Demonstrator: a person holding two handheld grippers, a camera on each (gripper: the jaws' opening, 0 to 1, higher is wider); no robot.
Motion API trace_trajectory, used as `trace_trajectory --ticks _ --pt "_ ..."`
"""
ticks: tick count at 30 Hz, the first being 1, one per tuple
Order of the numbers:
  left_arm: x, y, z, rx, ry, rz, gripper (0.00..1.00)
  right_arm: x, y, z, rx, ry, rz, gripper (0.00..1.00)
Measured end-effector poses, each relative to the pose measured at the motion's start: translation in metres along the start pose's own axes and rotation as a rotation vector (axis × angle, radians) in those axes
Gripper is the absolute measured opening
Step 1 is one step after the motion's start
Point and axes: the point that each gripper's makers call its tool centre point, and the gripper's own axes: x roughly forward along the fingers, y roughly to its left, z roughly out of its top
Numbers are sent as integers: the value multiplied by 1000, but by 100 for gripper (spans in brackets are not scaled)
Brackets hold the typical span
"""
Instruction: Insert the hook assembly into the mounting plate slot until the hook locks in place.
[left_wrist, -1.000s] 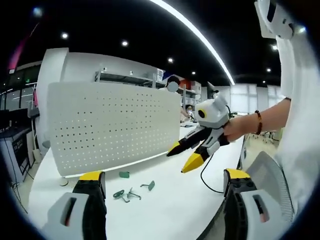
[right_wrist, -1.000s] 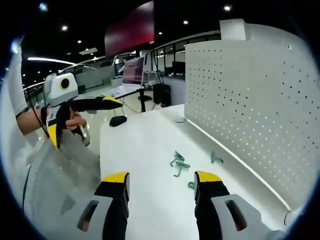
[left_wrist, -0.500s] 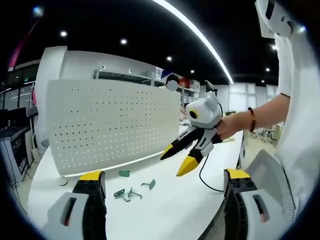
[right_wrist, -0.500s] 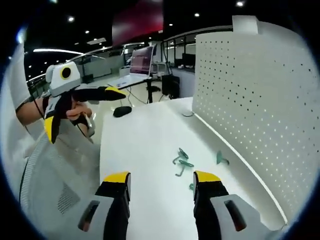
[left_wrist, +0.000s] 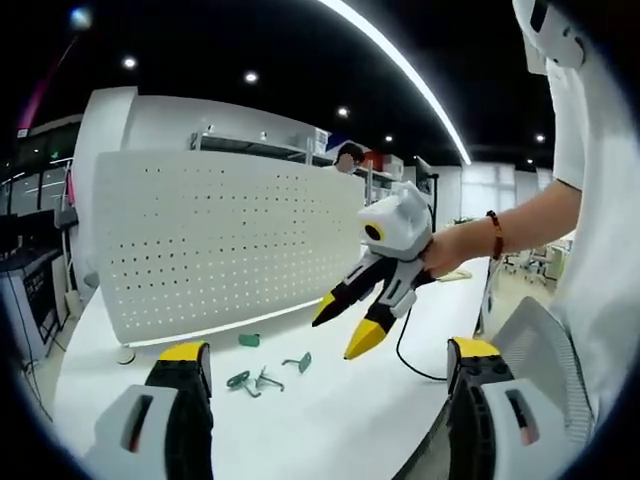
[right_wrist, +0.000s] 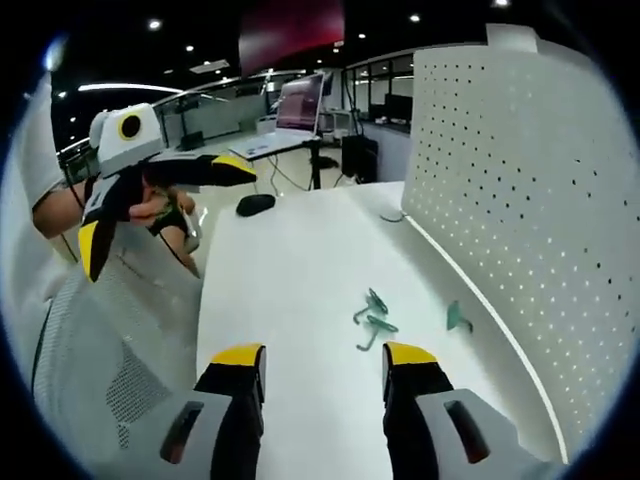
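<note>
Left gripper view
- Left gripper (left_wrist: 320, 375): own yellow-tipped jaws rise from the bottom edge, spread wide apart, nothing between them; held above the near part of the desk.
- Right gripper (left_wrist: 347, 322): enters from the right, held in a hand (left_wrist: 432, 262) with a beaded bracelet at the wrist; its jaws point down toward the desk, tips parted, empty.
- Pegboard panel (left_wrist: 220, 240): white, perforated, standing upright along the far side of the desk.
- Desk (left_wrist: 330, 410): white top.
- Green hooks (left_wrist: 252, 381): a small cluster lying flat on the desk in front of the panel, between the left jaws in the picture; one more hook (left_wrist: 299, 362) just to the right, and a small green piece (left_wrist: 249, 340) close to the panel's foot. None is in the panel.
- Cable (left_wrist: 408, 350): dark, hanging from the right gripper to the desk.

Right gripper view
- Right gripper (right_wrist: 322, 380): own jaws rise from the bottom, standing apart, gripping nothing.
- Left gripper (right_wrist: 160, 205): at upper left, in a hand, jaws splayed wide, empty, off the desk's edge.
- Pegboard panel (right_wrist: 530, 200): upright at right.
- Green hooks (right_wrist: 372, 322): loose on the desk (right_wrist: 280, 280), beyond the jaw tips; a separate hook (right_wrist: 458, 316) lies near the panel's base.
- Computer mouse (right_wrist: 255, 204): dark, at the far end of the desk.
- Monitor (right_wrist: 303, 102): on a farther desk.
</note>
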Motion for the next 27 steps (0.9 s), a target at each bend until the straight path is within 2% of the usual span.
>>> trace_trajectory --ticks 7,15,27 --pt "1 0 -1 -3 4 1 100 5 -5 8 2 -4 18 44" --pt "2 3 -3 -7 13 8 100 16 -8 11 -39 21 37 44" --pt "-3 3 -5 -11 17 26 100 27 -11 8 -82 57 61 43"
